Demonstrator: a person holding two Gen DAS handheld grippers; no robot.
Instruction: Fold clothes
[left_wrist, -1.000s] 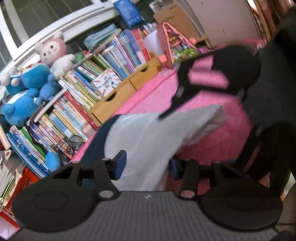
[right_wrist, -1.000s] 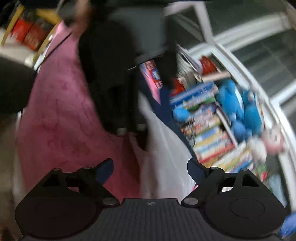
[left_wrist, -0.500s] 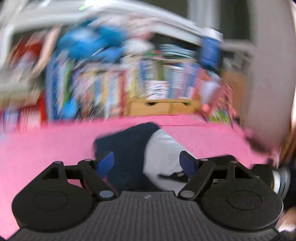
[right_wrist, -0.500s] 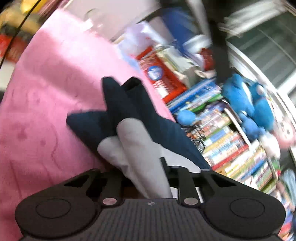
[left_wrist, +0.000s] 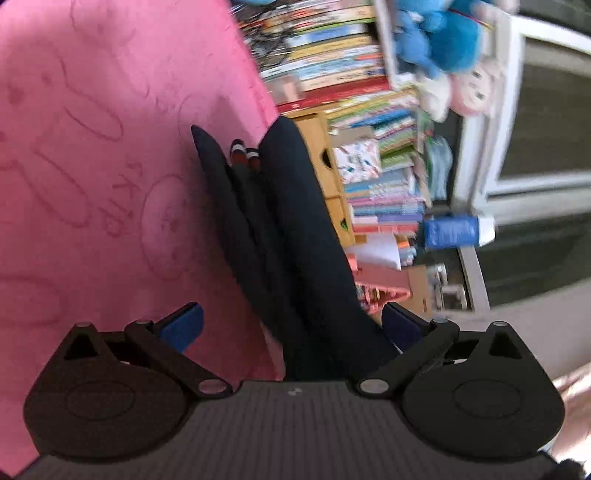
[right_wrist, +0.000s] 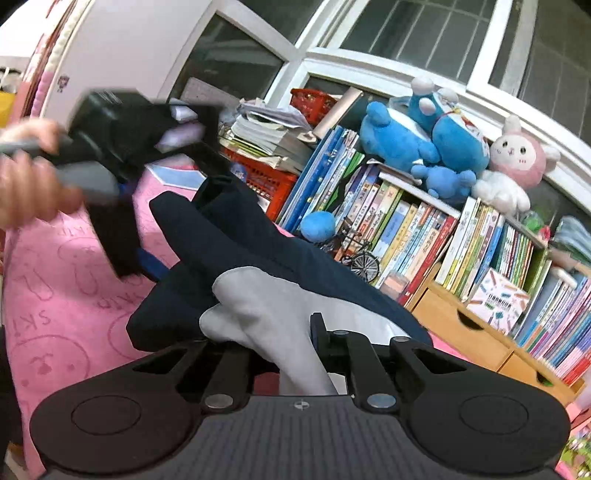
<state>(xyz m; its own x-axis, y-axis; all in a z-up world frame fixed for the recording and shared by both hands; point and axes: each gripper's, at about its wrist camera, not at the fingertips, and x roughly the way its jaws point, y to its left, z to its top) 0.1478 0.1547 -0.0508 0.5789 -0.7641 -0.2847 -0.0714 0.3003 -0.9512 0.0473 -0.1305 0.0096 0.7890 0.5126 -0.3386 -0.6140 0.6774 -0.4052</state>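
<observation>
Navy-and-grey garment (right_wrist: 266, 258) bunched on pink blanket (right_wrist: 55, 295), close to bookshelf (right_wrist: 424, 229) edge; bare blanket on other side. Right gripper (right_wrist: 284, 354) fingers closing, clamped on grey fabric. Left gripper (left_wrist: 291, 325) fingers opening wide, navy folds between, unpinched. Plush toys (right_wrist: 424, 136) atop books.

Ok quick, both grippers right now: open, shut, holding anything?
Left gripper: fingers opening wide; the dark fold of the garment runs between them, not pinched.
Right gripper: closing on the garment's grey part, gripping it.
</observation>
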